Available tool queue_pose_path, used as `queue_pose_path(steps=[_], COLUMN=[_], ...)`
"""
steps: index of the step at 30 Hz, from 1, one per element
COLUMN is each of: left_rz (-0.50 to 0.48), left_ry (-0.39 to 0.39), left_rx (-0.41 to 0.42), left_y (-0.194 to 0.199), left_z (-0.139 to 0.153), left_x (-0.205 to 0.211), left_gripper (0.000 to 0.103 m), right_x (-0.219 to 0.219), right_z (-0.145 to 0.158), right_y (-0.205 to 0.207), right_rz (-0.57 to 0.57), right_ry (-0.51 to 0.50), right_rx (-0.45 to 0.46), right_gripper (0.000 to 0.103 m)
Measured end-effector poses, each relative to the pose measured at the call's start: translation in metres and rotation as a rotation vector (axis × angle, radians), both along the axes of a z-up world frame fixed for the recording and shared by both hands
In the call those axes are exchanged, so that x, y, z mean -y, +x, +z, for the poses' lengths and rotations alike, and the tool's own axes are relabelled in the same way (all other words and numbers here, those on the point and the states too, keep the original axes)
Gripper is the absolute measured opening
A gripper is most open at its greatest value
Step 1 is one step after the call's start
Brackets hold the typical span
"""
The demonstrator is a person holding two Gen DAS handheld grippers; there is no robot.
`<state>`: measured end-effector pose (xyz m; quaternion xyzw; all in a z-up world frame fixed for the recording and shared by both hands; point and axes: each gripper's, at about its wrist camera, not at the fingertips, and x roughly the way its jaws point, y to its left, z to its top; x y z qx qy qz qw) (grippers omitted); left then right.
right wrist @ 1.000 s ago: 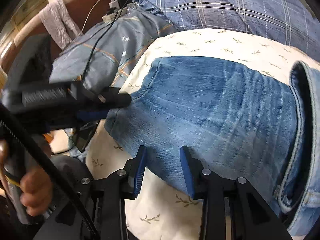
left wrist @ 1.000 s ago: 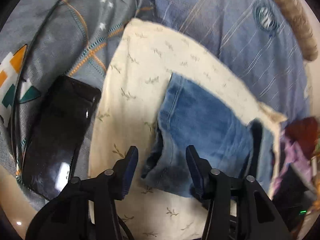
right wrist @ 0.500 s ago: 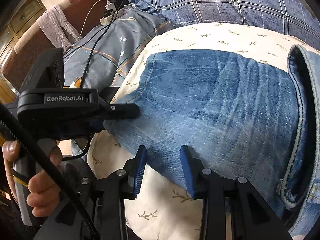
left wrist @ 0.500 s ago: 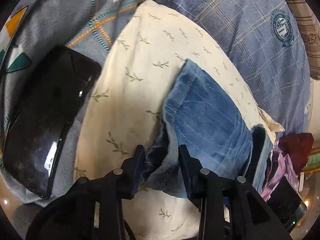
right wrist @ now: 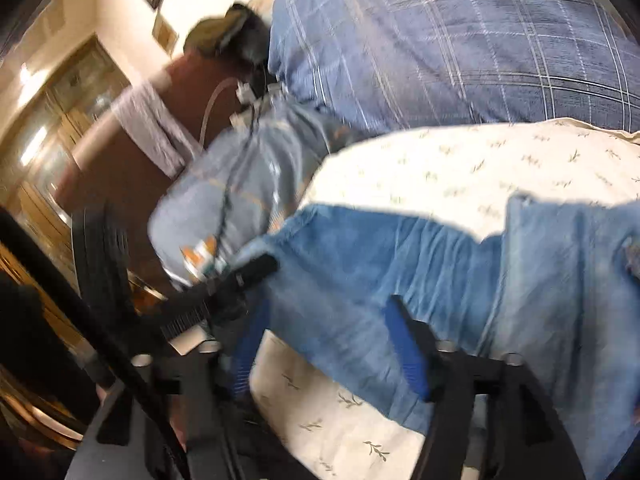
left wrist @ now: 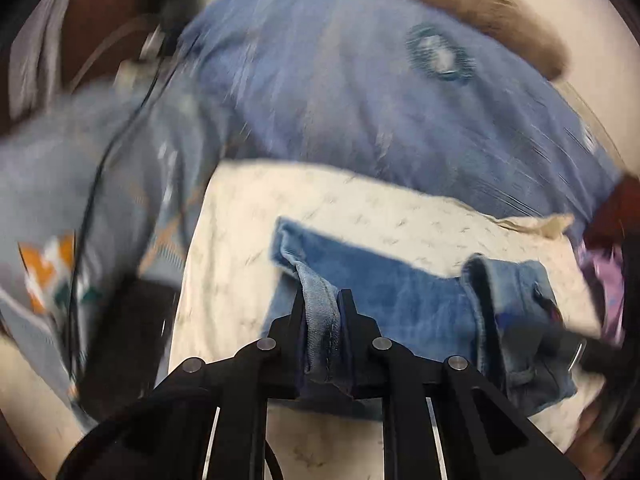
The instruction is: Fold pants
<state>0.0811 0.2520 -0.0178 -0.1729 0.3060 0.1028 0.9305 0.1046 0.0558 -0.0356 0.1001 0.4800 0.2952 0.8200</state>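
The blue denim pants [left wrist: 384, 300] lie folded on a cream cloth with a small leaf print [left wrist: 248, 216]. My left gripper [left wrist: 322, 304] is shut on the near hem edge of the pants and lifts a pinched fold of denim between its fingers. In the right wrist view the pants [right wrist: 460, 280] stretch across the cream cloth [right wrist: 480, 160]. My right gripper [right wrist: 328, 336] is open, its blue-padded fingers [right wrist: 408, 352] straddling the near edge of the denim. The left gripper's tip [right wrist: 256, 268] shows at the pants' left end. Both views are motion-blurred.
A blue plaid pillow [left wrist: 380, 92] lies behind the cloth. A grey patterned blanket [left wrist: 80, 184] with a black cable [left wrist: 92, 184] lies left, a dark phone [left wrist: 128, 328] on it. Purple clutter [left wrist: 604, 280] sits at right. Wooden furniture [right wrist: 60, 120] stands at far left.
My left gripper has closed on the pants' hem and pulled it up and back. The right gripper has opened wider and tilted, and both views have swung.
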Motion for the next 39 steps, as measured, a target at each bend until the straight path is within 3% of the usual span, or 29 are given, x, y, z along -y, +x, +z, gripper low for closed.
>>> queue_pose_path(steps=[2,4,8,9,12,13,18,24,25,26,31,35,38,39], left_rz=[-0.034,-0.012,0.046,0.077,0.124,0.13,0.128,0.111,0.117,0.115,0.03,0.011,0.007,0.005], left_ry=[0.061,0.127,-0.107,-0.197,-0.435,-0.452,-0.475,-0.508,-0.508,-0.489,-0.433,-0.478,-0.465,-0.461], left_rx=[0.055,0.035,-0.16,-0.19,-0.18,-0.184,-0.233,-0.305,-0.307,-0.304,-0.252,-0.217,-0.227,-0.224], left_y=[-0.008,-0.013,-0.001,0.0,-0.008,-0.009,-0.014,0.011,0.015,0.018,0.017,0.014,0.017,0.017], left_z=[0.009,0.006,-0.036,-0.044,-0.062,-0.064,-0.076,-0.084,-0.084,-0.083,-0.07,-0.071,-0.072,-0.072], left_x=[0.017,0.027,-0.013,-0.031,-0.067,-0.072,-0.082,-0.082,-0.082,-0.08,-0.072,-0.077,-0.075,-0.075], left_gripper=[0.012,0.012,0.014,0.015,0.029,0.03,0.042,0.045,0.043,0.029,0.02,0.018,0.018,0.018], right_x=[0.01,0.009,-0.006,-0.014,-0.028,-0.034,-0.058,-0.09,-0.098,-0.105,-0.138,-0.164,-0.185,-0.187], right_z=[0.014,0.021,0.033,0.033,0.014,0.005,-0.049,-0.069,-0.073,-0.078,-0.115,-0.128,-0.133,-0.133], right_y=[0.017,0.038,0.055,0.056,0.053,0.052,0.052,0.077,0.085,0.091,0.116,0.116,0.105,0.103], right_rz=[0.019,0.06,0.084,0.096,0.096,0.096,0.075,0.104,0.114,0.119,0.115,0.171,0.263,0.271], right_ry=[0.082,0.129,0.068,0.055,0.034,0.031,0.004,-0.053,-0.063,-0.079,-0.251,-0.421,-0.622,-0.648], right_rx=[-0.051,-0.124,-0.121,-0.111,-0.136,-0.155,-0.264,-0.342,-0.367,-0.395,-0.522,-0.532,-0.458,-0.446], right_gripper=[0.08,0.08,0.08,0.08,0.08,0.08,0.08,0.08,0.08,0.08,0.08,0.08,0.063,0.057])
